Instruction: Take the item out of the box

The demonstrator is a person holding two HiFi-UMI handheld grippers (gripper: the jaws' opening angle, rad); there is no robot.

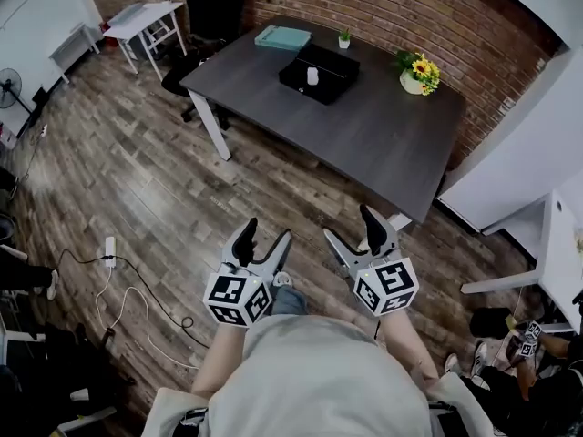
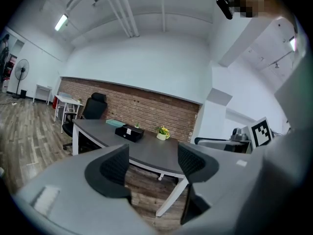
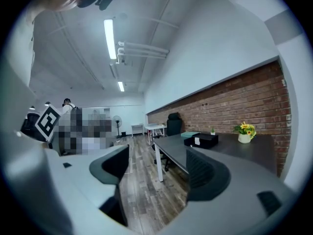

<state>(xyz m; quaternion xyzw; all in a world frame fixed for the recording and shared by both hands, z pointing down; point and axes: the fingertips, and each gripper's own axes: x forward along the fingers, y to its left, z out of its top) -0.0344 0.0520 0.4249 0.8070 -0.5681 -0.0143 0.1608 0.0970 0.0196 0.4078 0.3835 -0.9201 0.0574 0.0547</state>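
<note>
1. Person (image 1: 310,371): stands on the wood floor (image 1: 137,180), short of the surface, with both arms held forward at waist height.
2. Left hand-held gripper (image 1: 265,233): jaws apart with nothing between them. In the left gripper view only floor and the surface show in the gap. It points ahead and slightly up, which I judge to be a carrying pose, since nothing lies within reach.
3. Right hand-held gripper (image 1: 350,226): likewise open and empty, level with the left and near it. Open jaws suit a grasp not yet begun.
4. Cable (image 1: 137,299): lies loose on the floor to the left, off the direct path.
5. Surface (image 1: 364,144): a dark top on white legs. Its near corner lies just ahead of the right hand-held gripper.
6. Box (image 1: 319,73): black, lying flat on the far half of the surface, well apart from both hand-held grippers. A small white thing (image 1: 312,76) shows at its middle; I cannot tell whether this is the item or a label.
7. Neighbours: a teal book (image 1: 283,36) and a small plant (image 1: 343,38) stand beyond the box, and a flower pot (image 1: 417,76) stands to its right. None touches the box, so its near side appears free for approach.
8. Brick wall (image 1: 383,7): backs the surface.
9. Stage, as judged: removal not begun, and closing in on the box comes first.
</note>
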